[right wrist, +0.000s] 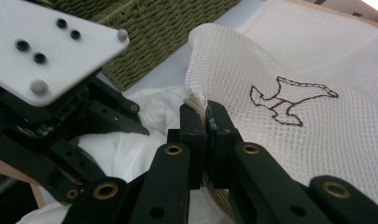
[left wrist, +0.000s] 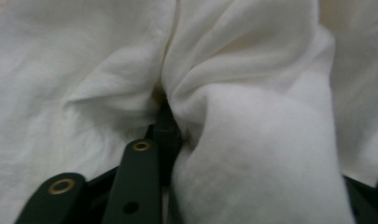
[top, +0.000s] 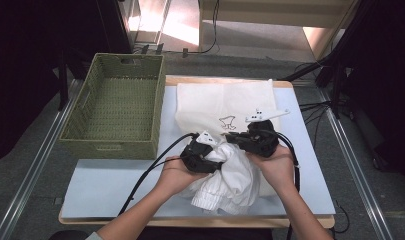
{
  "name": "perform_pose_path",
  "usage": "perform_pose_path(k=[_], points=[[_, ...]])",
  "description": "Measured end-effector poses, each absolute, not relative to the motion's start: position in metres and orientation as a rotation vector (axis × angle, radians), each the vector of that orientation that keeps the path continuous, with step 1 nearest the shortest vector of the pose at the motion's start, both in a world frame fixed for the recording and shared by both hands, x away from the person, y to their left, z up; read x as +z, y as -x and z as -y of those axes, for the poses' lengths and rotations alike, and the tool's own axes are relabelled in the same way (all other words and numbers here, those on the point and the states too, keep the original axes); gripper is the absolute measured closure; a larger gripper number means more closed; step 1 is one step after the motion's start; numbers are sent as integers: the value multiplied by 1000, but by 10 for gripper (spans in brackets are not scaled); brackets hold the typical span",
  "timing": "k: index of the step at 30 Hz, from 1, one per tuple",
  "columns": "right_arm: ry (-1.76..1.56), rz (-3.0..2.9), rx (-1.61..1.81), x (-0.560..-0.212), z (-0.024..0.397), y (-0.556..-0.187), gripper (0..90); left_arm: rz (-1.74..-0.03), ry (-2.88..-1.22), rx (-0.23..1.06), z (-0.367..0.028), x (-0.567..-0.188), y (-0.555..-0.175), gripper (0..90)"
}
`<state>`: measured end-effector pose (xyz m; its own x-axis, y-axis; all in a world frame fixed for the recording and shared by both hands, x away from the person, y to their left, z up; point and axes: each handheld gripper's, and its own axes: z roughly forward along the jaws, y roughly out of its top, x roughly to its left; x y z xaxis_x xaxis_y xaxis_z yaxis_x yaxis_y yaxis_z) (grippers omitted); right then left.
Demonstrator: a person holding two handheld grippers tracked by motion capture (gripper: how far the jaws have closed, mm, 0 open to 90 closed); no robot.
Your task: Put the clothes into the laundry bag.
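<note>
White crumpled cloth garment [top: 229,176], bunched near the front edge of the pale blue board [top: 105,185], just in front of a white mesh laundry bag with a dark embroidered figure [top: 225,102] that lies flat toward the board's back edge. The step in hand appears to be loading the garment into the bag. The right gripper [right wrist: 206,116] is clenched on the bag's corded rim, lifting one lip of mesh above the garment to hold the mouth open; in the high view it sits at the bag's near edge [top: 257,137]. The left gripper [top: 202,156] presses into the garment from the left. In the left gripper view a thick fold of white cloth stands between its jaws, one jaw visible, the other buried; whether the pads actually press on the cloth cannot be told, so its grip is uncertain. A green woven rectangular basket [top: 112,107] stands beyond the board's left back corner, apart from the work. Judged next move: the left gripper needs a firm hold on the bundle, then a push toward the raised rim, while the right keeps the mouth lifted; loose folds may catch on the lip.
</note>
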<state>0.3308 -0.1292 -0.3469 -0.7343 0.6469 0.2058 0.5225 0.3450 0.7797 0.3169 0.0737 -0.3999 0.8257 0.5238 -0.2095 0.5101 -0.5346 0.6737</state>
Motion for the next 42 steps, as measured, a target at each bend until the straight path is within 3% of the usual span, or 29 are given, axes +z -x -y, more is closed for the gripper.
perform_pose_path(k=[6,11,19,29,38,42], points=[[-1091,-2445,1348,-348,135,-333,882,-745,-2217,-65,-83,-384,-314,420],[-1102,-2440,1350,-348,137,-334,882,-746,-2175,-109,-97,-368,-312,350],[-1101,-2444,1350,-348,138,-334,882,-764,-2214,-7,-134,-350,-305,321],[-1100,-2448,1344,-347,137,-333,882,-820,-2172,-27,-170,-364,-300,244],[-1101,-2454,1344,-348,137,-333,882,-825,-2211,-58,-155,-396,-308,141],[-1100,-2458,1341,-348,135,-333,882,-841,-2213,-91,-143,-411,-316,143]])
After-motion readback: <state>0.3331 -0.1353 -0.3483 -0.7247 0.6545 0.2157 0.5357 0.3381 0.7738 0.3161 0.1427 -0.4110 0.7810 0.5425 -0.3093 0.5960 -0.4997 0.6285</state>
